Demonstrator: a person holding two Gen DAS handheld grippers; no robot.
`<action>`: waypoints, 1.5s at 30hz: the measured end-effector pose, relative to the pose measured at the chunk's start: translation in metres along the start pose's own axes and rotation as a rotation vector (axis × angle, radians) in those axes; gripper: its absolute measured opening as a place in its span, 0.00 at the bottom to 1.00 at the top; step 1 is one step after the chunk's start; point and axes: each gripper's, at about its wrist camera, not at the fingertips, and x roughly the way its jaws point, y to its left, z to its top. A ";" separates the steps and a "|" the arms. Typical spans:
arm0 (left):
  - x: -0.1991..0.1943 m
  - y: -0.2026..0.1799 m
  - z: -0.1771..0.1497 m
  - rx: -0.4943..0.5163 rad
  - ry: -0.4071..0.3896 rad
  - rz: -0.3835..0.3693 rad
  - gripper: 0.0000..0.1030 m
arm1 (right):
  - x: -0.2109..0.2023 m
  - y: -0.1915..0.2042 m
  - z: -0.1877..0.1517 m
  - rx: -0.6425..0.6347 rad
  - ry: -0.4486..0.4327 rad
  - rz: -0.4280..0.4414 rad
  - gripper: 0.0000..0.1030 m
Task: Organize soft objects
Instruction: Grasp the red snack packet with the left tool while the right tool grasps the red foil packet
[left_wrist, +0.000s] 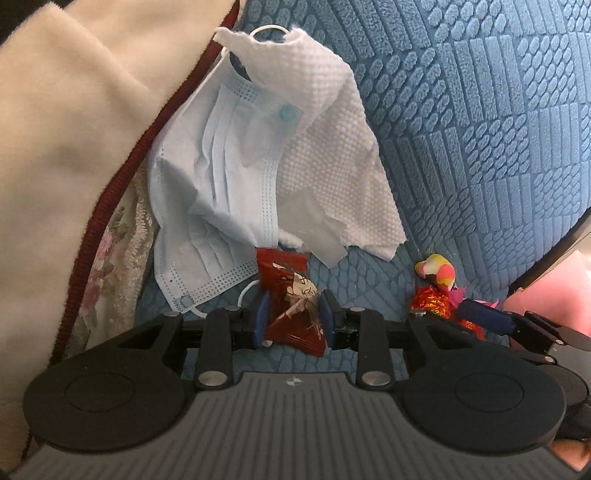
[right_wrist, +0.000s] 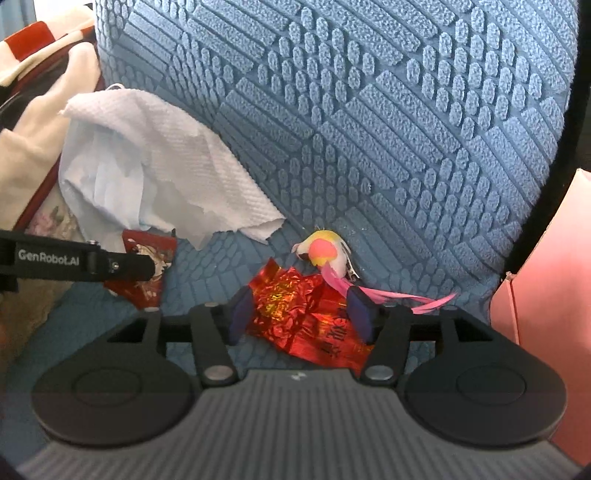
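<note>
The tidying looks like it has only just begun. The left gripper (left_wrist: 294, 320) is closed around a dark red wrapper (left_wrist: 291, 306) low on the blue cushion (left_wrist: 480, 129). The right gripper (right_wrist: 300, 312) sits half open around a shiny red foil (right_wrist: 295, 306), not squeezing it yet. Just behind the foil lies a little toy bird (right_wrist: 325, 253). A face mask (left_wrist: 218, 184) and a paper towel (left_wrist: 332, 158) still lie in a heap beside the dark red wrapper.

Blue textured cushion (right_wrist: 406, 129), cream blanket (left_wrist: 66, 155), perhaps a pink box (right_wrist: 546, 280).
</note>
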 end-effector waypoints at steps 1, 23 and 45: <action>0.000 0.000 0.000 0.000 -0.002 0.001 0.34 | 0.000 0.000 0.000 0.000 0.003 0.002 0.60; -0.004 -0.011 -0.007 0.058 0.004 0.006 0.30 | -0.008 0.030 0.005 -0.109 0.028 0.022 0.46; -0.064 -0.021 -0.058 0.078 -0.007 -0.057 0.29 | -0.063 0.031 -0.013 -0.029 0.055 0.071 0.45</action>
